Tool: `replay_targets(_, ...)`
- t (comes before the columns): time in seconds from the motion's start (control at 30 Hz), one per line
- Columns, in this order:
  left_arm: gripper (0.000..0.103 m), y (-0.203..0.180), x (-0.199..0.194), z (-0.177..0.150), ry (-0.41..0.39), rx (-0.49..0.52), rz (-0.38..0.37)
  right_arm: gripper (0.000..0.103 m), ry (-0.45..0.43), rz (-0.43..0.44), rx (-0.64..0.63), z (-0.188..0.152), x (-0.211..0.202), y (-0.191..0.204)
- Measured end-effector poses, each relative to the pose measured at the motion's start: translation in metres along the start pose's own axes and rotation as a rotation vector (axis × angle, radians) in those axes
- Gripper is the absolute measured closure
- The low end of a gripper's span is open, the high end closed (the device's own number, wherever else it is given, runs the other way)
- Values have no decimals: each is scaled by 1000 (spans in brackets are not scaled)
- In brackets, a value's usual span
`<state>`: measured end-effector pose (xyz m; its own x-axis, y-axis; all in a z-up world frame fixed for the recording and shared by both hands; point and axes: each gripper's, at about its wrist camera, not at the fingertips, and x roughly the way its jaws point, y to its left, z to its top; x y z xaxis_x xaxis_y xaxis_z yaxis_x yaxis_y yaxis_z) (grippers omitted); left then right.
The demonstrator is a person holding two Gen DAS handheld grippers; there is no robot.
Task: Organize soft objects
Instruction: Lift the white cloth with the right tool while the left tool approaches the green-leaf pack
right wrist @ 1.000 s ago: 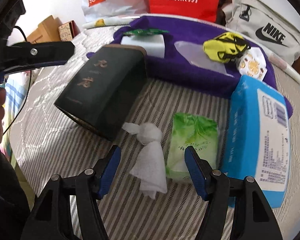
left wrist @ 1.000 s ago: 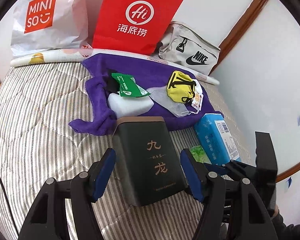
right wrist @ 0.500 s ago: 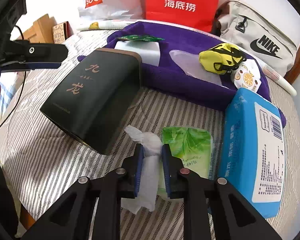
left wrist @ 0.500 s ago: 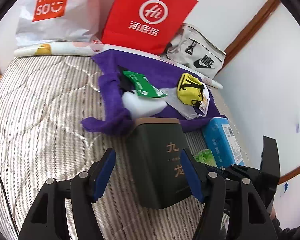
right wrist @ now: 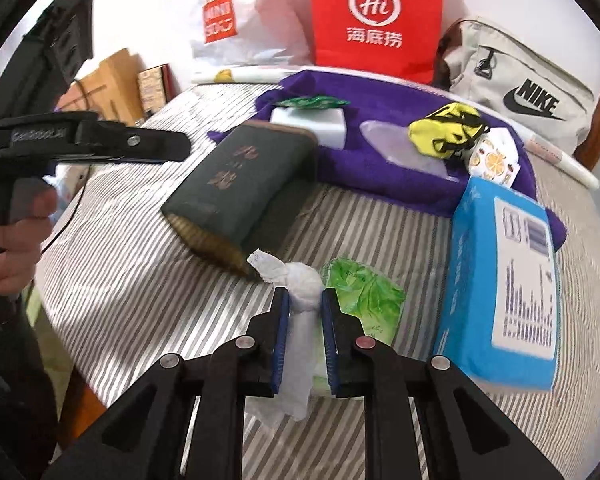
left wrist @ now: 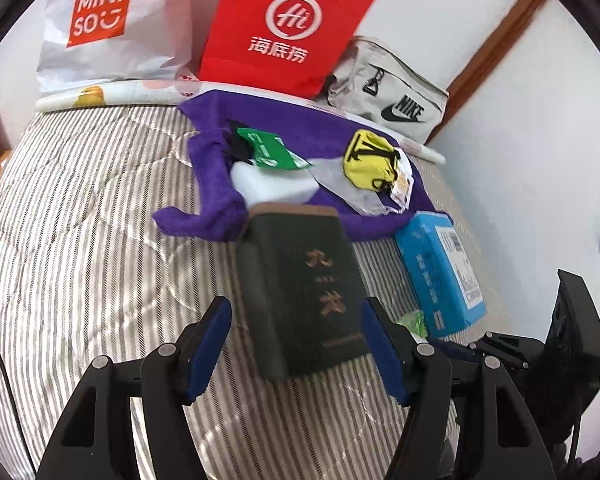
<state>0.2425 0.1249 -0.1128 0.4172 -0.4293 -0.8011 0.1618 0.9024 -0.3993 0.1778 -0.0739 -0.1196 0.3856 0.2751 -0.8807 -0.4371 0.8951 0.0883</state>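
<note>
A crumpled white tissue (right wrist: 300, 280) hangs pinched between the pads of my right gripper (right wrist: 305, 294), slightly above the striped mattress (right wrist: 148, 280). Just behind it lie a small green tissue packet (right wrist: 364, 304) and a blue tissue pack (right wrist: 504, 280). My left gripper (left wrist: 296, 308) stands open, held above the mattress; its pads do not touch the dark green box (left wrist: 304, 284) seen beyond them. On the purple towel (left wrist: 212, 168) rest a white foam block (left wrist: 272, 184), a green sachet (left wrist: 268, 148) and a yellow pouch (left wrist: 370, 160).
A red paper bag (left wrist: 284, 24), a white Miniso bag (left wrist: 100, 20) and a beige Nike bag (left wrist: 392, 92) stand along the wall behind the towel. A person's hand (right wrist: 16, 240) holds the left gripper's handle at the mattress's left edge. A white wall runs close on the right.
My right gripper's jaws went from wide apart to shut on the white tissue and rose slightly with it. The left wrist view drifted, so the dark box now sits further right.
</note>
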Motion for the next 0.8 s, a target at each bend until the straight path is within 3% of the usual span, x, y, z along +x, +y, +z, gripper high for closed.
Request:
replay_targets(0.27,38,-25,-2,-22,8,2,37,84,46,58,-73,-35,10,13)
replay_targets(0.37,38,-26,-1,-29,17,-14,43,75,34,91,-106,-41,13,19)
replay_targets(0.43,38,-22,-2,-32,19,-36,50,62,28,111,-122,-43,16,24)
replay_targets(0.5,38,-19,-4,-35,20,-50,53,59,17,129,-142,-45,19,31)
replay_targets(0.57,38,-16,-6,-36,20,-61,59,59,22,138,-153,-46,24,36)
replay_targets(0.6,38,-14,-8,-37,20,-64,67,64,22,123,-160,-47,27,40)
replay_targets(0.63,38,-13,-9,-38,20,-65,73,82,8,108,-175,-47,26,43)
replay_targets(0.8,38,-5,-13,-44,21,-79,85,84,-8,136,-161,-48,21,44)
